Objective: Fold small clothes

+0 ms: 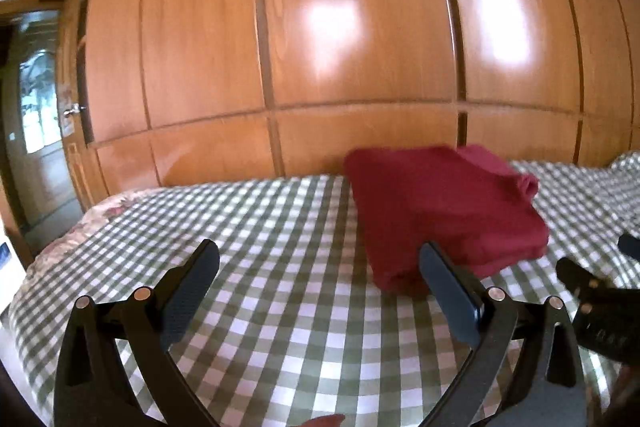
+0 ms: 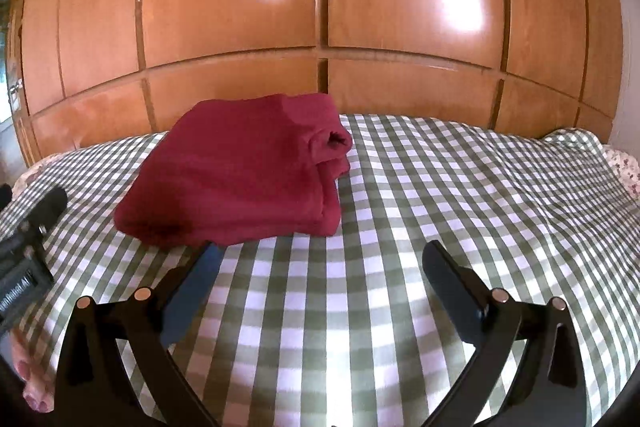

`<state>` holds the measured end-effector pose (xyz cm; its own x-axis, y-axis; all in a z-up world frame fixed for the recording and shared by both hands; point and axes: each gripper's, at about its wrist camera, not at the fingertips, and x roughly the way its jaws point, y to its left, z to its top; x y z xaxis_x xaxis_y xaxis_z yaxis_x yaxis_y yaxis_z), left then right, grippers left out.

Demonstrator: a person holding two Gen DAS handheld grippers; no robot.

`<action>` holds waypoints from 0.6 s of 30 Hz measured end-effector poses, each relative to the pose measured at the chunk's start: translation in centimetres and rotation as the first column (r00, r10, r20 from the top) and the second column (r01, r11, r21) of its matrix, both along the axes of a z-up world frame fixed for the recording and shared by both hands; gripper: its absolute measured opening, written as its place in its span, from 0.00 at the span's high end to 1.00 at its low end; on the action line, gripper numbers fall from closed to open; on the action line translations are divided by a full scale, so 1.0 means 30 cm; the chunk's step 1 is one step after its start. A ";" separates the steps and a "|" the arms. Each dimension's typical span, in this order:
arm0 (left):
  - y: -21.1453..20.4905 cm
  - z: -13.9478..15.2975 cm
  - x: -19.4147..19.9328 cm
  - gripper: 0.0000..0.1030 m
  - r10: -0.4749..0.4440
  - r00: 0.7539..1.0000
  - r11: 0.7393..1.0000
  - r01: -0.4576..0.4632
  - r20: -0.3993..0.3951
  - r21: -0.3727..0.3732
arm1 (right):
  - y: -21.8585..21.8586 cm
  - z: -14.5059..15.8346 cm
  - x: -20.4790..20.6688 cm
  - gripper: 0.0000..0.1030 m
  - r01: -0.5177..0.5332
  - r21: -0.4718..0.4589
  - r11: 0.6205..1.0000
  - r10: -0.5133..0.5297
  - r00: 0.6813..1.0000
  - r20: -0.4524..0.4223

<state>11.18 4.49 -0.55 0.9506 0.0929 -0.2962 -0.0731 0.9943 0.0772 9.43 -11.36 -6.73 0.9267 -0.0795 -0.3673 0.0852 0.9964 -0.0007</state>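
Note:
A dark red garment (image 1: 440,211) (image 2: 240,179) lies folded into a thick rectangle on the green-and-white checked bed cover (image 1: 280,291) (image 2: 440,195). My left gripper (image 1: 319,249) hovers open over the cover, just left of the garment's near corner, with nothing between its fingers. My right gripper (image 2: 321,249) is also open and empty, in front of the garment's near edge; its left fingertip (image 2: 210,253) reaches that edge. Each gripper shows at the edge of the other's view: the right gripper (image 1: 592,291), the left gripper (image 2: 36,227).
Wooden wardrobe doors (image 1: 320,47) (image 2: 320,7) stand right behind the bed. A glazed door (image 1: 36,99) is at far left. Floral bedding (image 1: 108,211) (image 2: 624,163) shows at the bed's corners. A person's fingers (image 2: 32,387) appear at lower left.

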 end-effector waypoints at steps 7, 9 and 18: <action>-0.006 -0.013 -0.050 0.04 -0.016 1.000 1.000 0.016 0.012 0.019 | 0.002 -0.010 -0.042 0.02 0.014 0.001 1.000 -0.014 1.000 0.021; -0.004 -0.014 -0.053 0.04 -0.023 1.000 1.000 0.023 0.011 0.014 | 0.003 -0.010 -0.050 0.02 0.019 0.002 1.000 -0.019 0.999 0.026; 0.003 -0.031 -0.037 0.04 -0.044 0.999 0.999 0.044 -0.027 -0.004 | 0.011 -0.009 -0.077 0.02 0.034 -0.005 0.999 -0.034 0.998 0.058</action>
<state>10.08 4.57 -1.48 0.9453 0.0502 -0.3222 -0.0274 0.9968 0.0750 7.11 -11.04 -7.00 0.9431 -0.1135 -0.3125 0.1191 0.9929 -0.0011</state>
